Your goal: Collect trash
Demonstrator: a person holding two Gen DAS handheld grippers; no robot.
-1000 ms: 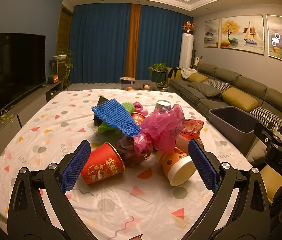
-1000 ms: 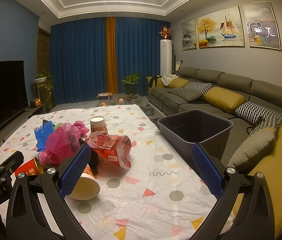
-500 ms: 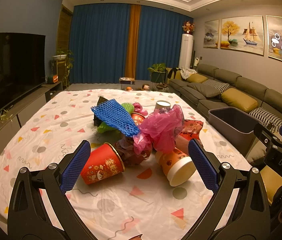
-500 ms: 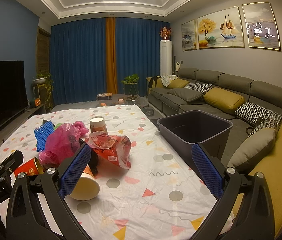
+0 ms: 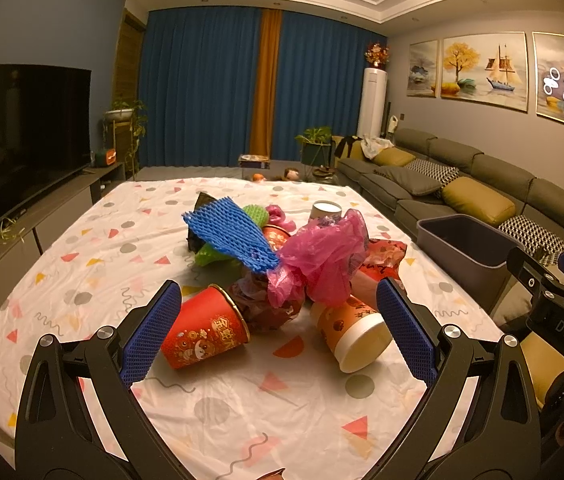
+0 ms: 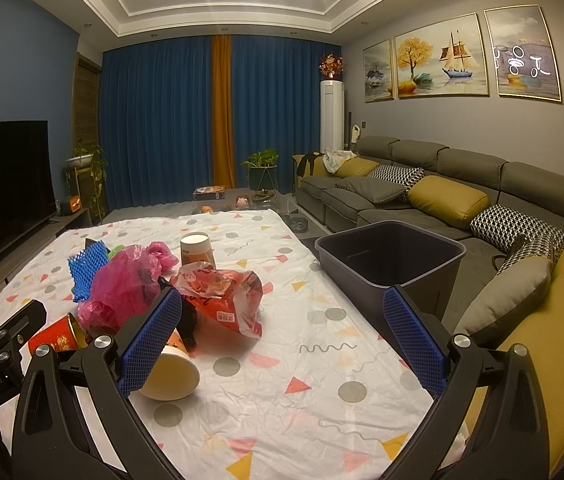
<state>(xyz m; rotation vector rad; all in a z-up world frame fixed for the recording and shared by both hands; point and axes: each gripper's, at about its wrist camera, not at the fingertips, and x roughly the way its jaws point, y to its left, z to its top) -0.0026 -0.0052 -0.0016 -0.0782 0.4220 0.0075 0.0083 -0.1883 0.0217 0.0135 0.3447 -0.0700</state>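
Note:
A heap of trash lies mid-table: a red paper cup on its side, an orange lidded cup tipped over, a pink plastic bag, a blue foam net, an upright paper cup and a red snack wrapper. My left gripper hangs open just short of the two fallen cups, holding nothing. My right gripper is open too, over the cloth to the right of the heap. A dark grey bin stands at the table's right edge.
The table wears a white cloth with coloured dots and triangles. A grey sofa with yellow and patterned cushions runs along the right. A TV on a low cabinet lines the left wall. Blue curtains close off the far end.

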